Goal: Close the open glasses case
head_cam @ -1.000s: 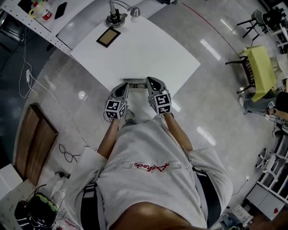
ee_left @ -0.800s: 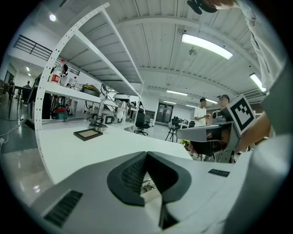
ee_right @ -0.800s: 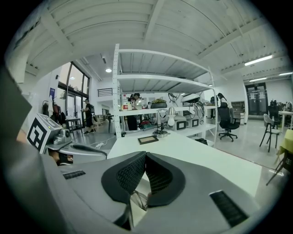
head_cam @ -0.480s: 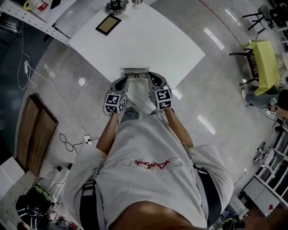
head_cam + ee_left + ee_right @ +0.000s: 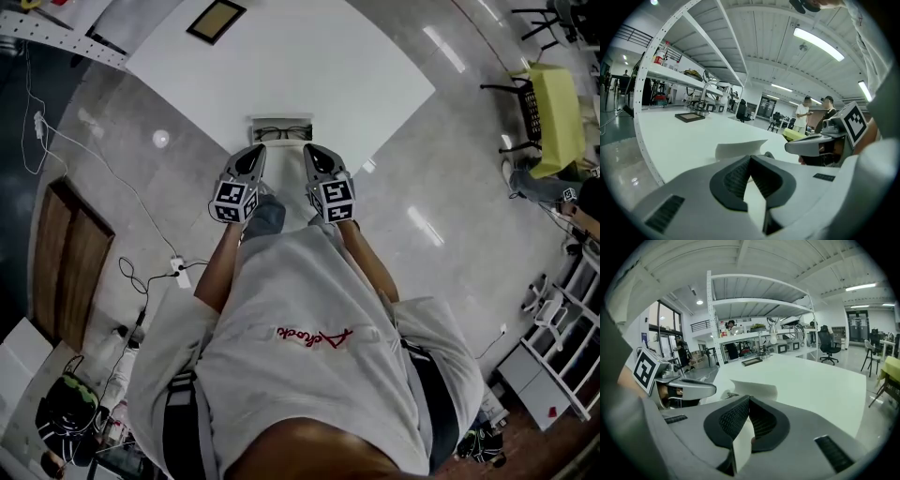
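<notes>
The open glasses case (image 5: 281, 130) is white and lies at the near edge of the white table (image 5: 309, 66), with dark-framed glasses inside. Its raised lid shows just past the jaws in the left gripper view (image 5: 740, 149) and in the right gripper view (image 5: 754, 389). My left gripper (image 5: 255, 152) sits just short of the case's left end, its tips meeting, nothing between them (image 5: 750, 158). My right gripper (image 5: 311, 150) is level with it at the case's right end, also shut and empty (image 5: 749, 399). Neither touches the case.
A dark picture frame (image 5: 216, 19) lies at the far left of the table. Shelving with a lamp (image 5: 705, 101) stands beyond it. Cables (image 5: 141, 272) trail over the floor at the left, and a yellow table (image 5: 553, 117) stands far right.
Both grippers have sunk and drawn up to the table's near edge. The case, earlier half hidden behind their tips, now lies in full view just beyond them.
</notes>
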{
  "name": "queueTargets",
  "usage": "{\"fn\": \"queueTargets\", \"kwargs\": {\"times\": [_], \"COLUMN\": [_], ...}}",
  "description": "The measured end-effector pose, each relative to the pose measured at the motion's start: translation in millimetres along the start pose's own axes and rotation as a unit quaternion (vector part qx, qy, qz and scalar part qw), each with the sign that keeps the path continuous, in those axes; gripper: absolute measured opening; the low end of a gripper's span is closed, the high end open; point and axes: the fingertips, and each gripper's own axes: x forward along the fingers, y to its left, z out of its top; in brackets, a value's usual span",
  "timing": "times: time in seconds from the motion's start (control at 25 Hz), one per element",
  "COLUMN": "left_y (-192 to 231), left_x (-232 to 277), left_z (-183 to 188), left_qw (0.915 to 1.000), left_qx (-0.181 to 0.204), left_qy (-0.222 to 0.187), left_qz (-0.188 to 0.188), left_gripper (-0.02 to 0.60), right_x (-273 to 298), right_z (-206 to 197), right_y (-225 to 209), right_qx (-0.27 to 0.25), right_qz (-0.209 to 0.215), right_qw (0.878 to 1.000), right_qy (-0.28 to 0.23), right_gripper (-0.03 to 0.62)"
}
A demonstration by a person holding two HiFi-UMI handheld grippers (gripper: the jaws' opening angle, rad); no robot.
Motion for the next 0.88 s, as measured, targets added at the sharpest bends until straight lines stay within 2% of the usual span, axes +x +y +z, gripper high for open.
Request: {"fn": "queueTargets", "kwargs": {"times": [0.32, 0.72, 0.88], "left_y": [-1.6, 2.1, -1.8], "left_x": [1.5, -9.0, -9.6], "left_z": [-0.4, -8.3, -7.8], "left_qw": [0.9999, 0.9997, 0.9997], "left_qx": [-0.011, -0.020, -0.020], "left_qy": [-0.004, -0.005, -0.009], "left_qz": [0.003, 0.015, 0.010], "left_gripper": [0.020, 0.020, 0.020], "right_x": [1.0, 45.4, 57.4], "right_z": [-20.8, 12.3, 11.7], "right_y": [10.2, 3.9, 3.8], "right_qx": [-0.002, -0.029, -0.046], "right_qz": [0.006, 0.021, 0.027], "right_qw": [1.000, 0.999, 0.998], "right_qy": [0.025, 0.014, 0.027], "right_gripper": [0.014, 0.014, 0.014]}}
